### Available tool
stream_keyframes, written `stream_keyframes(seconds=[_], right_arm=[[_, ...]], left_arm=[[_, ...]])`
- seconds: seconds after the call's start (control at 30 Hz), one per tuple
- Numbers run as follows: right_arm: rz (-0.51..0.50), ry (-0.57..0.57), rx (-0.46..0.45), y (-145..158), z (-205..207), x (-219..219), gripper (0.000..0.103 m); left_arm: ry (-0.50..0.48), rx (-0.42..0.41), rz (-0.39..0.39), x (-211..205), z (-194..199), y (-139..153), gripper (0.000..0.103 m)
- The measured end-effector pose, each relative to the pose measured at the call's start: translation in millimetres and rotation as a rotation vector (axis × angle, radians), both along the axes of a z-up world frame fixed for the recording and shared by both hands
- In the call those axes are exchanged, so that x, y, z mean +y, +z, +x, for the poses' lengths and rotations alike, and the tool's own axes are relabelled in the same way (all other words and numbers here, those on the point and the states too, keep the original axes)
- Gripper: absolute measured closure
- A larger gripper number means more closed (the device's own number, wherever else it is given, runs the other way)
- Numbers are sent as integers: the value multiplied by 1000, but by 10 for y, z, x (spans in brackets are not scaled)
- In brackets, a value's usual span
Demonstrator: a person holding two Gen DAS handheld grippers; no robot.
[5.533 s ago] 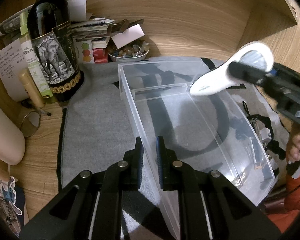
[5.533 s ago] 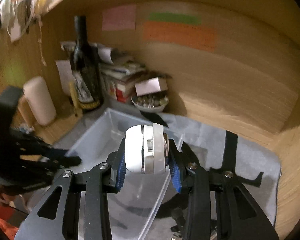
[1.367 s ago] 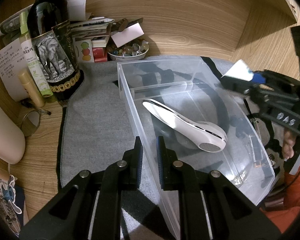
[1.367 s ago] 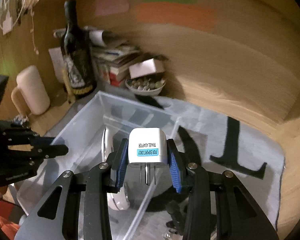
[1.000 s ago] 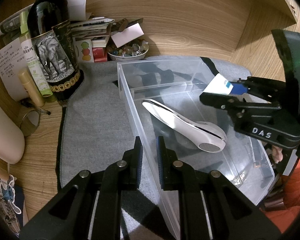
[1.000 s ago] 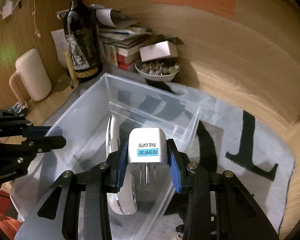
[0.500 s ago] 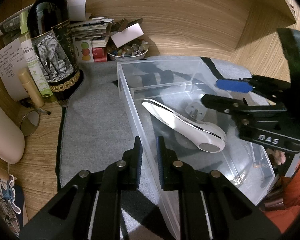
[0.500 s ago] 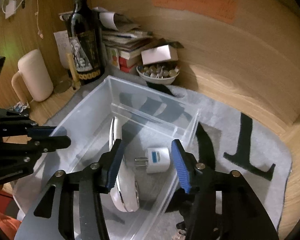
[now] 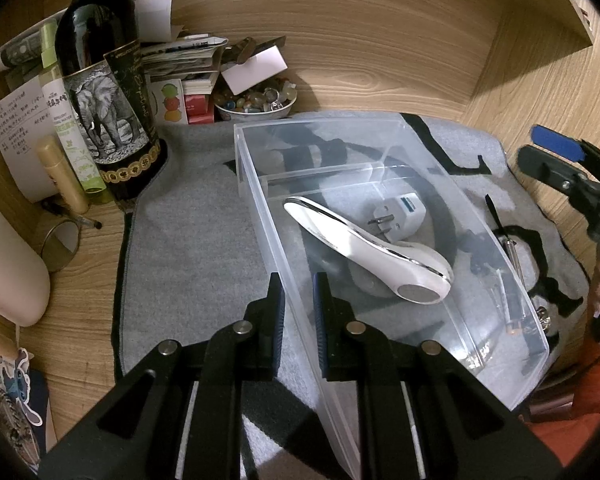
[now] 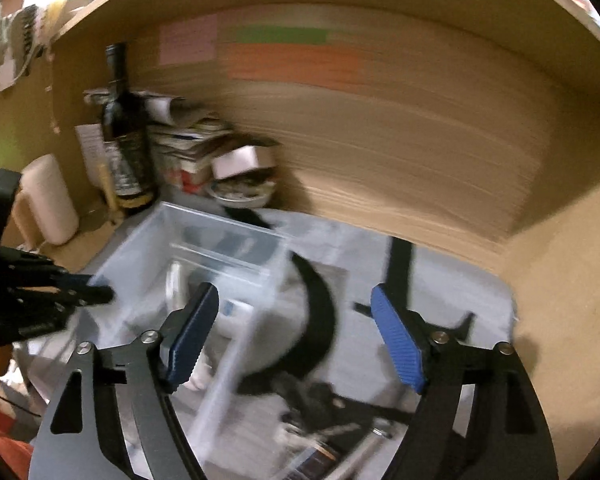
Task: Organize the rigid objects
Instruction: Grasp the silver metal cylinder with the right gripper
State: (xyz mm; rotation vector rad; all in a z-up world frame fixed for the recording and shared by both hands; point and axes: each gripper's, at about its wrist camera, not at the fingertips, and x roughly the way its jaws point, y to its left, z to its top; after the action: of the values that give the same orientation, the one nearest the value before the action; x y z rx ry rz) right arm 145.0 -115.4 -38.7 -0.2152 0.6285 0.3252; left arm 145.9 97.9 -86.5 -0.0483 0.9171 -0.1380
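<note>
Inside the clear bin (image 9: 400, 128), the white travel adapter (image 9: 400, 216) lay on its side just beside the long white handheld device (image 9: 364, 248), both in the larger compartment in front of the divider. Meanwhile the left tongs (image 9: 298, 292) pinched the bin's near wall between their blue pads. The right tongs (image 10: 296, 332) were spread wide with nothing between them, above the bin's right edge and the grey mat (image 9: 192, 240); that view was blurred. A dark wine bottle (image 9: 104, 80) stood on the wooden surface (image 9: 84, 288) by the mat's far left corner.
</note>
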Motion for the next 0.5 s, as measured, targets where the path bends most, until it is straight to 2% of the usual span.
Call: stream_keyframes(seconds=[0.23,0.5], right_arm=[[-32,-136,84,-277,-25,-412,26],[-13,-232,271,-803,-40,-699,27]], left_arm=[[0,0,-1,-9,1,-1,90],[0,-1,-5,2,-9,2,90]])
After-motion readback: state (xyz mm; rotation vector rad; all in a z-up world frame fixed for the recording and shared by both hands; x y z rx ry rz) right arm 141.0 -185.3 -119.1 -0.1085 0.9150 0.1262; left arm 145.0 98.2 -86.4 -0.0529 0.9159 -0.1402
